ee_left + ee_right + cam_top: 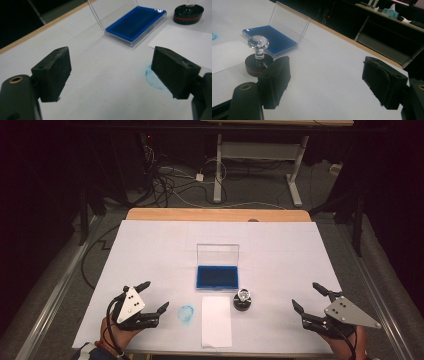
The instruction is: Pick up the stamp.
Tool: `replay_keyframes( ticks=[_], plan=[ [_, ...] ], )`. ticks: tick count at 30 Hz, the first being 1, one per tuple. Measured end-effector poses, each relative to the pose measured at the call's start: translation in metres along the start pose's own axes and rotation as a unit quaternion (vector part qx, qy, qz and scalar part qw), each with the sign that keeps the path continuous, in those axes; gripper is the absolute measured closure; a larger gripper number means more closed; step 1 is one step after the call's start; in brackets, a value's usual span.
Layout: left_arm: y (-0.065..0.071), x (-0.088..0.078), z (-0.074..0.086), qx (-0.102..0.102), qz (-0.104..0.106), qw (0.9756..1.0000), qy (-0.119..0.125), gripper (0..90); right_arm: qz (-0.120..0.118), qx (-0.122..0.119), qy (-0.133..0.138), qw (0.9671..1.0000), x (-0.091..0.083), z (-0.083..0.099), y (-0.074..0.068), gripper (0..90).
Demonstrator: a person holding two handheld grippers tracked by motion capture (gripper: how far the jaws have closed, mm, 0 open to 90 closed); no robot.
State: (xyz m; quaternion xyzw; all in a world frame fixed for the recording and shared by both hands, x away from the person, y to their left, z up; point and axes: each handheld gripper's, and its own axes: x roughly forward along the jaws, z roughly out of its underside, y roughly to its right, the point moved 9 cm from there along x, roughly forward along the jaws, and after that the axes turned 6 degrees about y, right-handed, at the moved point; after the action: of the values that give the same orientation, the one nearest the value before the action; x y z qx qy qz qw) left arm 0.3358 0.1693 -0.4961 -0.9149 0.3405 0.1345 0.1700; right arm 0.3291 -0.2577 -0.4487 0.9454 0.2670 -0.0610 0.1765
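So both grippers are just parked near the person's edge of the tabletop [150,245], which has a white sheet over it. The left gripper [152,296] has its jaws spread wide with nothing between them, and in the left gripper view they frame bare white surface plus a smudgy blue ring mark [153,78] just beside one jaw. The right gripper [307,297] is the same deal: jaws wide apart, holding nothing, well off to the right.

Between the two, near the middle, sits the stamp [243,299], a round black base with a clear faceted knob on top, standing upright. Just left of it lies a blank sheet of paper [216,320]. Right behind those is the blue ink pad [217,276] in its clear case with the lid stood open
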Motion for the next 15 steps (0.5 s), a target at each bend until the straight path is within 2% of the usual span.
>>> replay_keyframes(
  ticks=[2,4,8,11,15],
  plan=[
    [0.001,0.003,0.003,0.001,0.009,0.9999,-0.012,15.4,-0.002,0.0,-0.001,1.0,0.001,0.0,-0.001,22.5],
    [0.001,0.005,0.004,0.0,0.011,0.9998,-0.015,15.4,-0.005,0.004,-0.006,1.0,0.001,0.002,-0.002,22.3],
    [0.002,0.008,0.005,-0.002,0.013,0.9998,-0.016,15.4,0.003,0.01,-0.011,0.9999,0.004,0.003,0.002,20.2],
    [0.003,0.009,0.008,0.005,0.016,0.9996,-0.024,15.8,-0.01,0.012,-0.022,0.9996,0.008,0.003,0.001,19.0],
    [0.003,0.01,0.007,0.009,0.017,0.9995,-0.023,15.9,-0.033,0.014,-0.05,0.9981,0.011,0.011,-0.004,16.5]
  ],
)
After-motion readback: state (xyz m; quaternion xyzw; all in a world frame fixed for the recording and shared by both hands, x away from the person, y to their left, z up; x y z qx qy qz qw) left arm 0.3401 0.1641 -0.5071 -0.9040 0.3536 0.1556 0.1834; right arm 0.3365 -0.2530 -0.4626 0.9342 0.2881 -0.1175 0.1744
